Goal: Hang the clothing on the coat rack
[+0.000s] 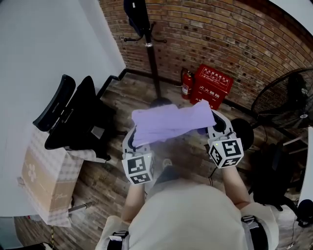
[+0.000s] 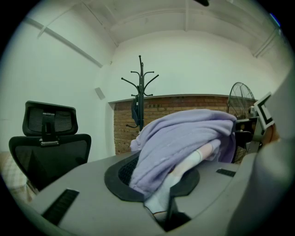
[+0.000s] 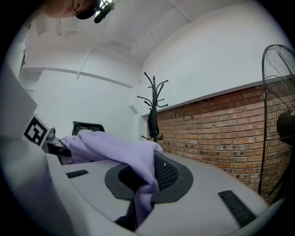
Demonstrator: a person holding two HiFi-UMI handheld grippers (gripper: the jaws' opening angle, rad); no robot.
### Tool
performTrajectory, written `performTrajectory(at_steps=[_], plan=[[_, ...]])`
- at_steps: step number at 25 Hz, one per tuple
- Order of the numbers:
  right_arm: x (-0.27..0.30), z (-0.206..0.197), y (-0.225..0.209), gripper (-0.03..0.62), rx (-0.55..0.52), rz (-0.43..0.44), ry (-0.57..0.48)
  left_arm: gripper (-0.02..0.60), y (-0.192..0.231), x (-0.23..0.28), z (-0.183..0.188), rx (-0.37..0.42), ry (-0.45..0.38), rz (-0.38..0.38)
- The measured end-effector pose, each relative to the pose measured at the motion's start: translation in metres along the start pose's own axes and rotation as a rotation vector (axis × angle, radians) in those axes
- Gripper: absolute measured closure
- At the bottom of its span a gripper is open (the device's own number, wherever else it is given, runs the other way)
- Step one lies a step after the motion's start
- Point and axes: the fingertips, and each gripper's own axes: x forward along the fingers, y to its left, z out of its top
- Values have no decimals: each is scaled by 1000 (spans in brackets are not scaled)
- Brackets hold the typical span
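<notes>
Two tongs carry one lilac garment (image 1: 171, 122) stretched between them above the wooden floor (image 1: 110, 183), well short of the coat rack (image 1: 152, 53) by the brick wall (image 1: 220, 34). The left tongs (image 1: 133, 139) are clenched on one edge and the right tongs (image 1: 215, 126) on the opposite edge. It looks light, soft and limp, so it will likely sag and slip. A hold near the collar or a thick seam should let it drape securely over the rack.

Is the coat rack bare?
No, a dark garment hangs near the top of the coat rack in the head view.
</notes>
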Motion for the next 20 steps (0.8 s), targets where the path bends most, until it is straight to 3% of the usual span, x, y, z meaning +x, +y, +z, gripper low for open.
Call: performTrajectory(at_steps=[20], plan=[[135, 12, -17, 574, -7, -59, -23, 503, 65, 130, 37, 38, -35, -48]])
